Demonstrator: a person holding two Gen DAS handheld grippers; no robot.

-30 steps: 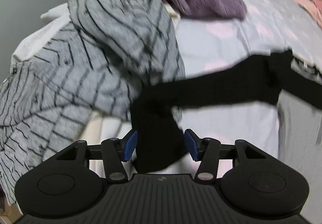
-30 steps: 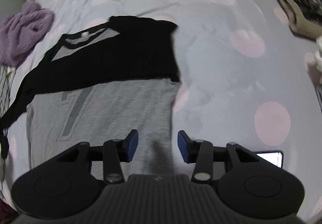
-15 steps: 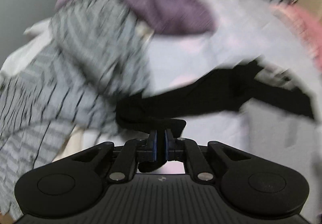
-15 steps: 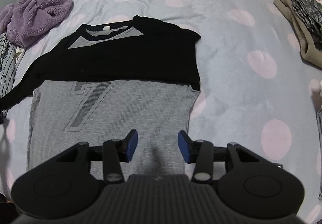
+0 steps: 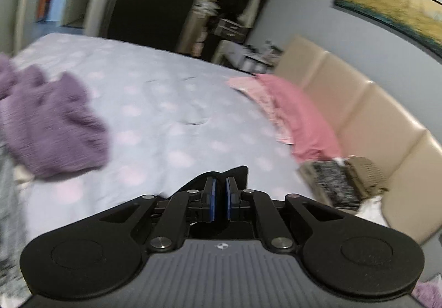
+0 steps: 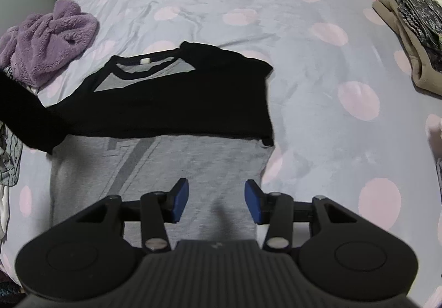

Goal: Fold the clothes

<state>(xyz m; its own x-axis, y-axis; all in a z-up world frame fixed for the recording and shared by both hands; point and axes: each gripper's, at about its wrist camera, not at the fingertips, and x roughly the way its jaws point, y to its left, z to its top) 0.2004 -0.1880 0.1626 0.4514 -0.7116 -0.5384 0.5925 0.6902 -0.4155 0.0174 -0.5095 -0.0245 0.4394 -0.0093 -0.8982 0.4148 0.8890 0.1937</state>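
Black sleeve fabric is pinched between the narrow blue pads of our left gripper [image 5: 220, 198], which is tilted up so its camera looks across the polka-dot bedsheet [image 5: 165, 103] toward the far wall. The garment itself — a grey long-sleeved shirt with black sleeves and a printed numeral [image 6: 176, 158] — lies flat on the near part of the bed, right sleeve already folded across the chest. In the right wrist view the left sleeve [image 6: 25, 117] hangs blurred at the left edge, lifted off the sheet.

Our right gripper [image 6: 216, 203] hovers over the grey hem, fingers wide apart, holding nothing.

We judge the step in hand to be the second sleeve fold. Next the left gripper should carry the cuff rightward over the chest, lay it flat on the other sleeve and release — keeping it from dragging the shoulder out of line. A fluffy purple garment [image 6: 47, 39] at far left and folded pink bedding [image 5: 298, 114] at far right stay clear.
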